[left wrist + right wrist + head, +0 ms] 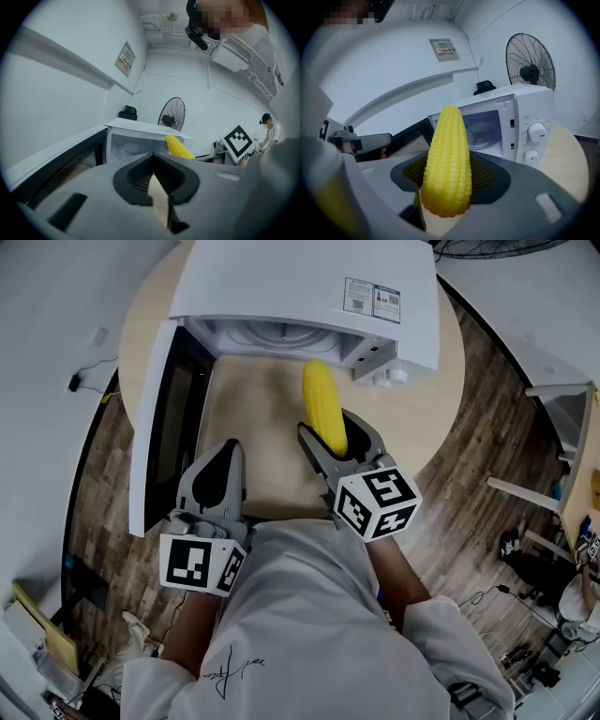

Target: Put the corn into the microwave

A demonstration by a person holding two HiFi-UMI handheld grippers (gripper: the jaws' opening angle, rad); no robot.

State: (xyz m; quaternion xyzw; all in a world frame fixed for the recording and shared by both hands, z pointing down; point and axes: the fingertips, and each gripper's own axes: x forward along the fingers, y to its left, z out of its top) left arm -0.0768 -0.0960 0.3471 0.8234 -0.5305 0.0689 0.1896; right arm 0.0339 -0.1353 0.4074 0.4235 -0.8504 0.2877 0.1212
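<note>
Because the microwave [309, 277] sits at the far side of the round counter [448, 399] with its door [155, 427] swung wide to the left, its mouth faces the person and a bare strip of counter lies in front for the approach. The corn [323, 407] is off the counter, clamped near its thick end in the right claw [330, 432], with its tip aimed far, close before the opening. Holding it by the butt, I judge, lets the cob go in first. The left claw [220, 470] is closed on nothing and sits beside the door's inner face, out of the way; whether it touches the door I cannot tell. From the head view the microwave's top hides the cavity, and only the right gripper view shows the turntable [480, 131]. The corn's lower end is buried between the pads.
</note>
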